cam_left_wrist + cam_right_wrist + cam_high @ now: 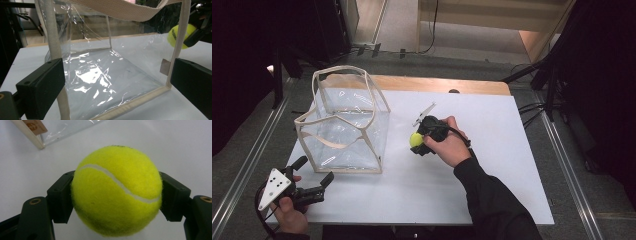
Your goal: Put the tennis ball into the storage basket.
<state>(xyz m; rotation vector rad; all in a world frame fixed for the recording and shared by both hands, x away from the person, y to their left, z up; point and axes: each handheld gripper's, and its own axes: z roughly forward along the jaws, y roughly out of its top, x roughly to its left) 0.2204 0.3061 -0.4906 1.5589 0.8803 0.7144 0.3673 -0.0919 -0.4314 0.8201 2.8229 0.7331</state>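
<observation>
A yellow tennis ball (416, 139) (117, 191) sits between the jaws of my right gripper (418, 141) (117, 195), which is shut on it and holds it above the white table just right of the bag. The clear plastic bag (346, 122) (105, 75) with cream webbing trim and handles stands open-topped at the left of the table. My left gripper (314, 176) (117, 85) rests near the table's front left corner, open, its jaws pointing at the bag's near side with nothing between them. Through the bag, the left gripper view shows the ball (180, 36).
The white table top (492, 150) has bare room in the middle and at the right. A wooden strip (437, 84) runs along its far edge. Metal rails (562, 150) flank the table, with dark stands and cables at the far right.
</observation>
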